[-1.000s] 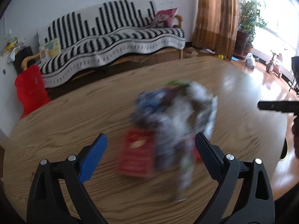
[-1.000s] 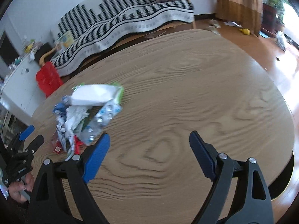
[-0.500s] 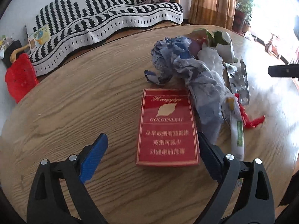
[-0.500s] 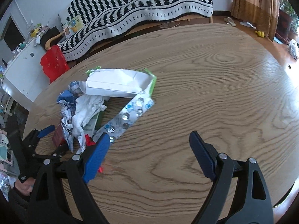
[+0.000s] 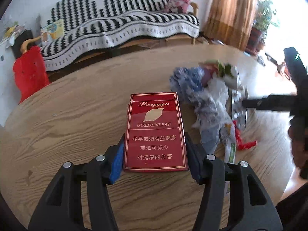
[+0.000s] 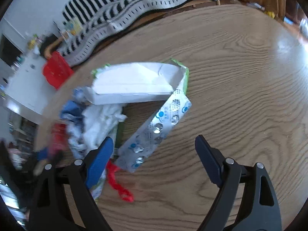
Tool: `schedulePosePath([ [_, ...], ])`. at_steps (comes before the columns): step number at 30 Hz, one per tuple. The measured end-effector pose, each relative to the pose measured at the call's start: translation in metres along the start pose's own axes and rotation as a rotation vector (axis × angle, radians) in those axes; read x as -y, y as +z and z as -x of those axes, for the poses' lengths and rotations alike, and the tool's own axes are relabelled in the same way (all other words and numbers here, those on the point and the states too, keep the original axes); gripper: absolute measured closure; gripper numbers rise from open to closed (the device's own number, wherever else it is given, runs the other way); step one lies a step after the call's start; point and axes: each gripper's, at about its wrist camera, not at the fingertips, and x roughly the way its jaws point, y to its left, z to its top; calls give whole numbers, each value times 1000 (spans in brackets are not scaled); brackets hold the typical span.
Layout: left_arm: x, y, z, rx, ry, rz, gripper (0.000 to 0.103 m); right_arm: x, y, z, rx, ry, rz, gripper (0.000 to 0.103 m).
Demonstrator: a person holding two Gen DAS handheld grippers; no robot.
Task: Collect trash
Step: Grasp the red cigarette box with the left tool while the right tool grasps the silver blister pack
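My left gripper point(image 5: 155, 152) is shut on a red cigarette pack point(image 5: 155, 130), its pads against both long sides, on the round wooden table point(image 5: 77, 119). To its right lies a trash pile: crumpled blue-and-white paper point(image 5: 202, 96) and a red wrapper scrap point(image 5: 244, 144). My right gripper point(image 6: 154, 154) is open just above the table, over the near end of a silver blister pack point(image 6: 156, 130). Beyond it lie a torn white-and-green box point(image 6: 134, 84), crumpled white tissue point(image 6: 100, 119) and a red scrap point(image 6: 119, 184).
A striped sofa point(image 5: 115, 27) stands behind the table, with a red plastic stool point(image 5: 28, 71) at the left. A brown curtain point(image 5: 233, 11) and a potted plant point(image 5: 265, 19) are at the right. The table edge runs close on the right.
My left gripper moved forward and closed on the cigarette pack. My right gripper moved in closer to the pile, over the blister pack, still open.
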Motion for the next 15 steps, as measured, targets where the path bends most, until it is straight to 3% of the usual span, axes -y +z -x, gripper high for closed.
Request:
schedulePosePath([
  [4, 4, 4, 12, 29, 7, 24, 48, -16, -2, -7, 31, -117, 78, 26],
  [5, 7, 5, 14, 34, 5, 25, 48, -17, -3, -6, 33, -121, 88, 40],
  [6, 9, 6, 15, 37, 4, 24, 48, -16, -4, -5, 33, -119, 89, 62],
  [9, 17, 10, 17, 43, 0, 13, 48, -8, -8, 3, 15, -101, 86, 70],
  [15, 40, 23, 20, 63, -19, 2, 48, 14, -19, 34, 44, -114, 108, 73],
])
